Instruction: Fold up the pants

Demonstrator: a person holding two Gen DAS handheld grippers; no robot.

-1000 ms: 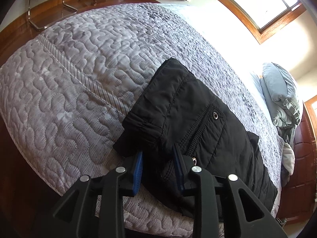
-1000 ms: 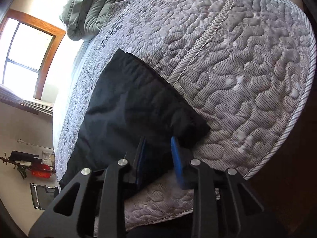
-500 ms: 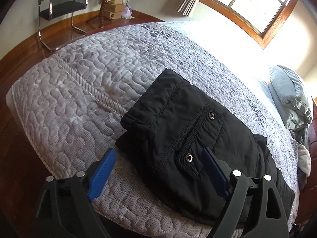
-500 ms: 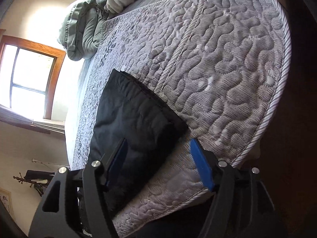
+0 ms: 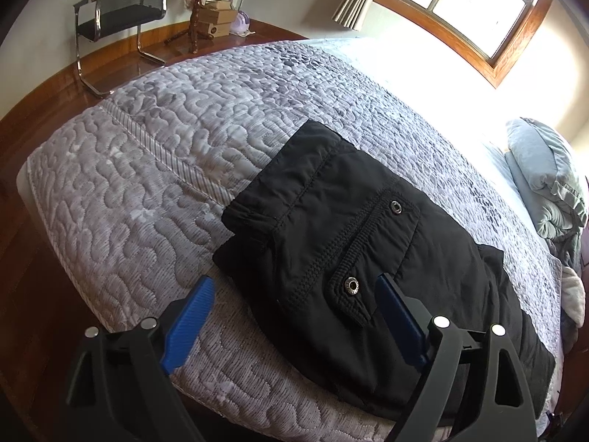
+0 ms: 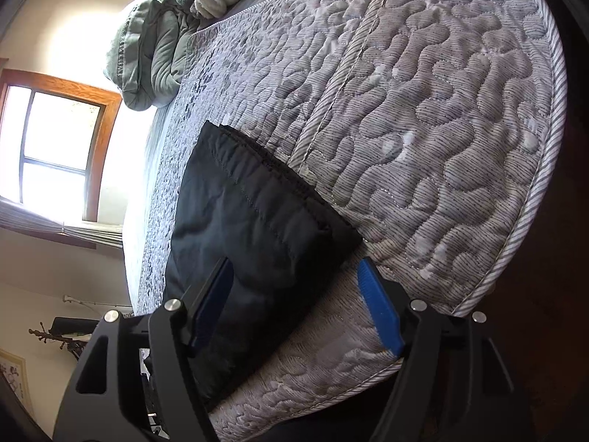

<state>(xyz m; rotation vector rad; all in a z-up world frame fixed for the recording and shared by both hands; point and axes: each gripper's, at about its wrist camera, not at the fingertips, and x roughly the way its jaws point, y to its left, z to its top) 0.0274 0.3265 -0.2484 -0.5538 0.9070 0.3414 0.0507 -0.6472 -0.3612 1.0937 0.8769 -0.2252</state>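
Both of your claws have let go of the pants and pulled back a little since one second ago, when their pads were closed on the black cloth. Now your left claw [image 5: 294, 316] stands wide open and holds nothing; its blue pads [image 5: 191, 316] are far apart, one over the quilt and one over the pants. Your right claw [image 6: 294, 302] is wide open too and also holds nothing, with the near corner of the pants between its two fingers.

The black pants [image 5: 353, 243] lie folded on the bed [image 5: 147, 169], near its front edge, on the gray quilted cover. On the top layer you can see a pocket flap with two metal snaps [image 5: 351, 285]. In the right wrist view the pants [image 6: 250, 228] lie flat with their folded corner close to the bed [image 6: 441, 147] edge. A green pillow [image 5: 545, 180] lies at the far end of the bed, and a chair [image 5: 121, 14] stands on the wooden floor beyond it.
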